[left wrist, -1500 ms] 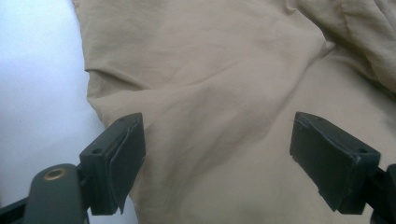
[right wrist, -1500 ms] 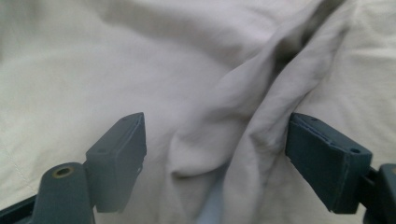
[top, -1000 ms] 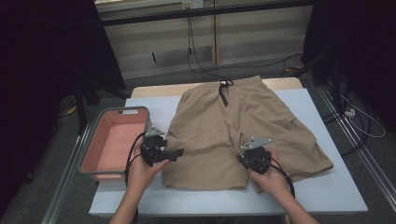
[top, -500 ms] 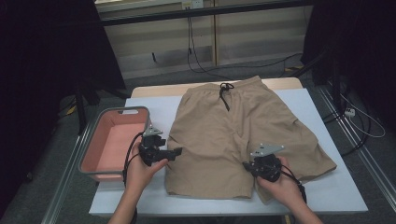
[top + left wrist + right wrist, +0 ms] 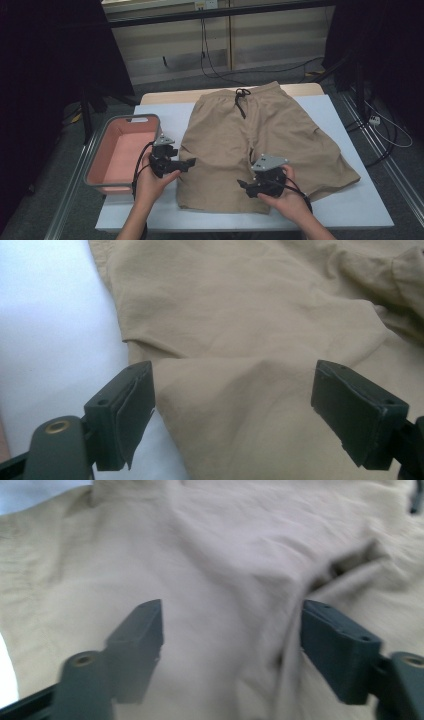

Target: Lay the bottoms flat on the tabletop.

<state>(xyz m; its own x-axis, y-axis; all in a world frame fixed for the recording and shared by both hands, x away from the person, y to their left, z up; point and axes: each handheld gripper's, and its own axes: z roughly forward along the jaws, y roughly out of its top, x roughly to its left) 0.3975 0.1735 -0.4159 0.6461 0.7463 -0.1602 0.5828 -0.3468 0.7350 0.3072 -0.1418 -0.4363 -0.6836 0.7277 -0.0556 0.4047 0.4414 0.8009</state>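
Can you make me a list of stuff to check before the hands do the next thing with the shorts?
1. Shorts lie spread flat on the table: ok, only small wrinkles.
2. Left gripper is open, ready to pinch: ok, its jaws stand wide over the shorts' edge with nothing pressed between them.
3. Right gripper has let go: ok, its jaws have just been opening and stand apart over the cloth, with no fold pinched.
4. Drawstring is out of the way: ok, it lies at the waistband, far from both grippers.
5. Pink bin is free to take the shorts: ok, nothing inside.
6. Right gripper's aim: cannot tell, its view is blurred.
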